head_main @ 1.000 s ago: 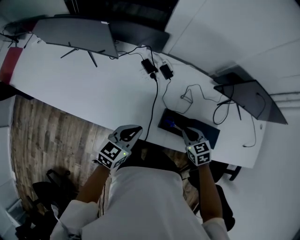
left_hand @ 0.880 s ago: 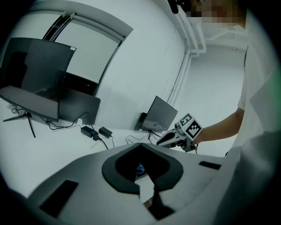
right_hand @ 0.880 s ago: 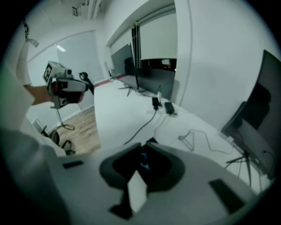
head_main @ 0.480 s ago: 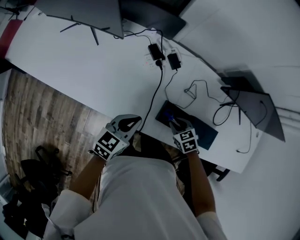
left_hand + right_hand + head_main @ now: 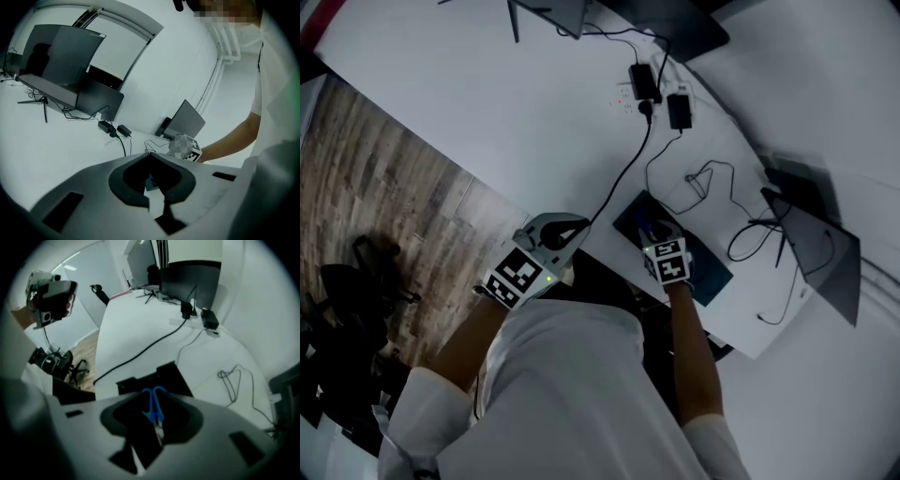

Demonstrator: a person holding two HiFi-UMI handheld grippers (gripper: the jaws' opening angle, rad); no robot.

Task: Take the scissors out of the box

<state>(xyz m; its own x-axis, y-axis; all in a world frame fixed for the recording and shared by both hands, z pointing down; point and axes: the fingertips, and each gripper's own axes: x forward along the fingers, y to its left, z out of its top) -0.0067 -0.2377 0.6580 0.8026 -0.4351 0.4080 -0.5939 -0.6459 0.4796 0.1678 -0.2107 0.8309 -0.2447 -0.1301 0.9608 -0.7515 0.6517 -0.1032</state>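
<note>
Right gripper (image 5: 152,423), jaws just opened wide astride the scissors (image 5: 153,406), could snag the box (image 5: 136,382) wall at twelve o'clock

A long white table (image 5: 516,112) stands on a wood-plank floor (image 5: 375,187), with white walls (image 5: 834,75) beyond it. A dark monitor (image 5: 825,258) sits at the table's right end. 2 black power adapters (image 5: 639,82) and trailing black cables (image 5: 623,173) lie on top. A dark office chair (image 5: 356,281) stands at left.
</note>
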